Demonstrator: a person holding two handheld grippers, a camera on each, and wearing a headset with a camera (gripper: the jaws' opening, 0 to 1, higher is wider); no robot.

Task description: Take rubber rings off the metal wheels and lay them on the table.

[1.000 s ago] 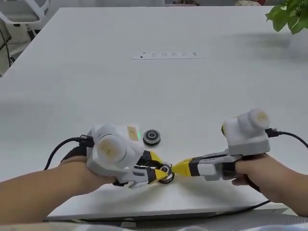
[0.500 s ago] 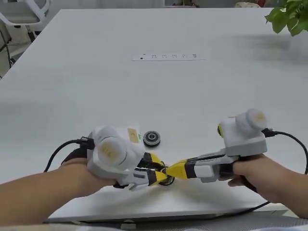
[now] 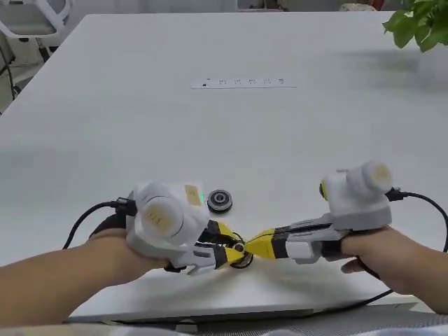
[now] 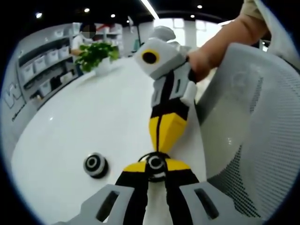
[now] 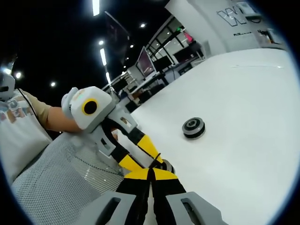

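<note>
The table (image 3: 105,105) is white and wide, and the work sits at its near edge. On the left, a hand holds the left gripper (image 3: 234,247), with a black cable (image 3: 82,220) trailing off its back. Its yellow-tipped jaws are clamped on a wheel (image 4: 156,164), one jaw on each side, and hold it just above the table edge. In the left gripper view the wheel's pale hub faces the camera, with a thin dark band around it.

A second wheel (image 3: 220,200) lies flat on the table a little farther away, just beyond the left gripper and apart from both tools. Its dark ring (image 4: 86,166) is on it.

From the right, the right gripper (image 3: 252,245) points leftward at the held wheel. Its jaws are pressed together, and their yellow tips touch the wheel's rim. I cannot tell whether rubber is pinched between them. A hand grips its handle near the table edge.

Far across the table a socket strip (image 3: 243,82) lies flat. A plant (image 3: 416,24) stands at the far right corner.
</note>
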